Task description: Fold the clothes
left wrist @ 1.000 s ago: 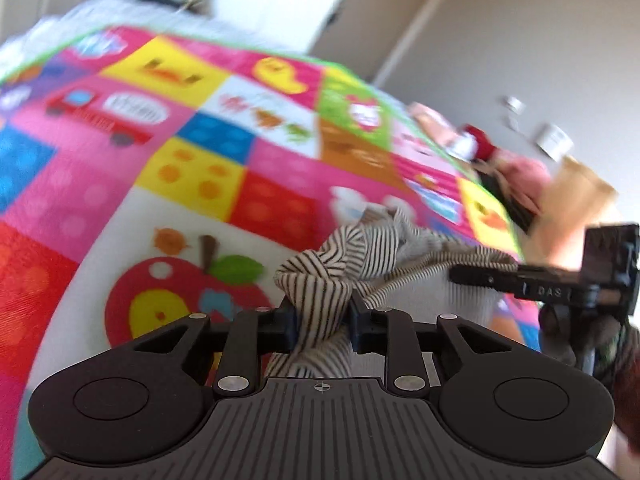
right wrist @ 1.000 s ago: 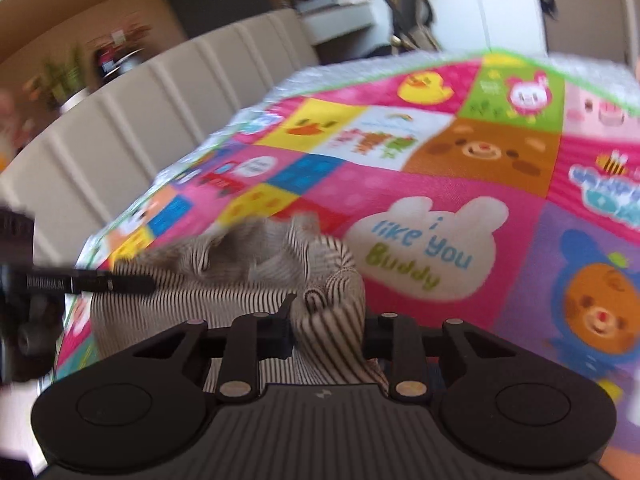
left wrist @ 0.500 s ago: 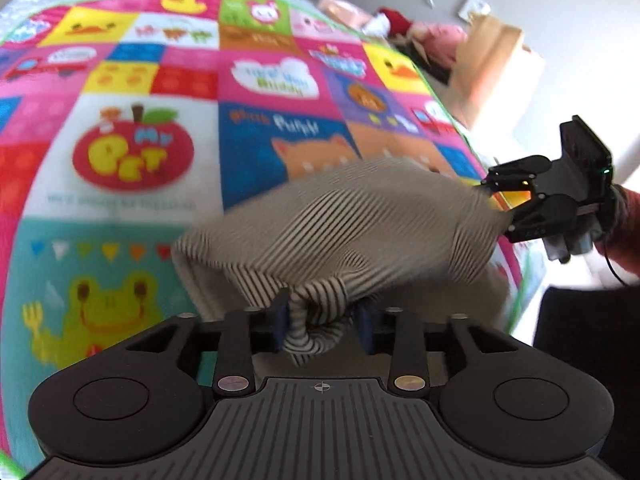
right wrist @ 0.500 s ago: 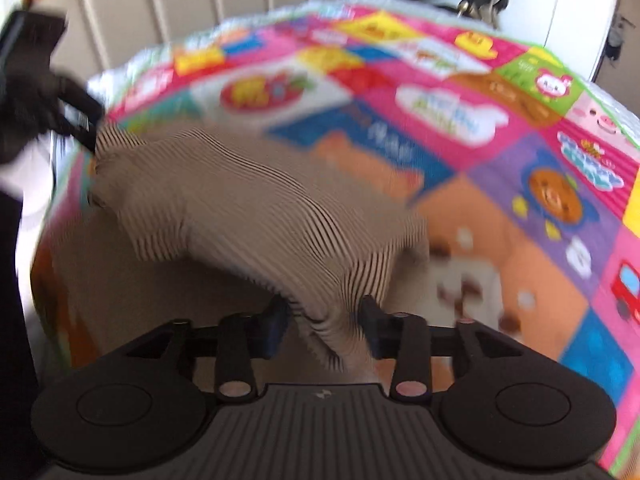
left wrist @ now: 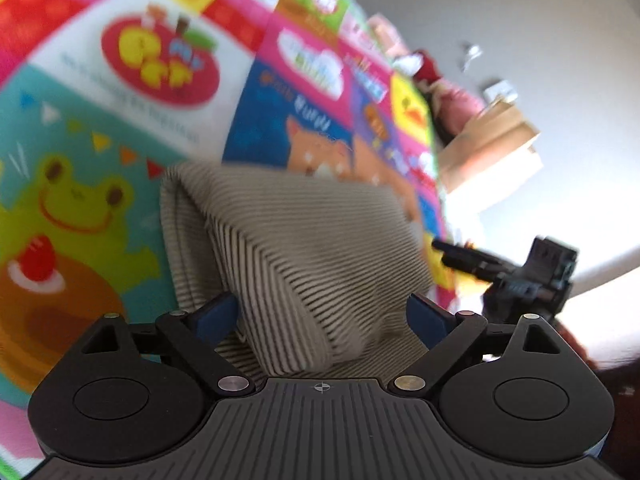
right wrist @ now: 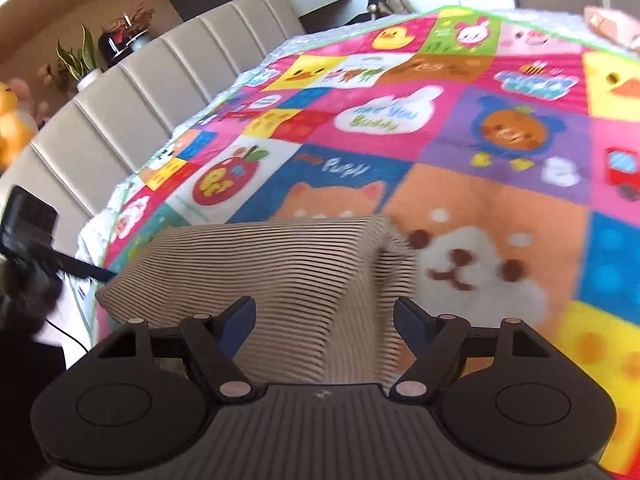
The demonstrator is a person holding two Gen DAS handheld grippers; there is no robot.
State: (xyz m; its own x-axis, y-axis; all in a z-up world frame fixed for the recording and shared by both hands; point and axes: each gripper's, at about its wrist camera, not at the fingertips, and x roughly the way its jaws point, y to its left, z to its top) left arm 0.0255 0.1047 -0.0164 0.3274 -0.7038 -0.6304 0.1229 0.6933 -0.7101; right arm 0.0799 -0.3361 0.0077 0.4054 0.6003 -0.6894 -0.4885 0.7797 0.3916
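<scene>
Lying on the near part of the quilt (right wrist: 500, 128), the striped garment (right wrist: 280, 276) sits in a loose doubled mound, its fold running across between the two grippers, which looks like a fold just laid down so the cloth can settle flat (motion blur hides the edges). The left gripper (left wrist: 322, 318) has its jaws spread wide, holding nothing, the cloth bunched between the blue pads (left wrist: 216, 314) without being pinched. The right gripper (right wrist: 324, 320) is likewise wide open and empty, its pads just above the garment's near right edge.
</scene>
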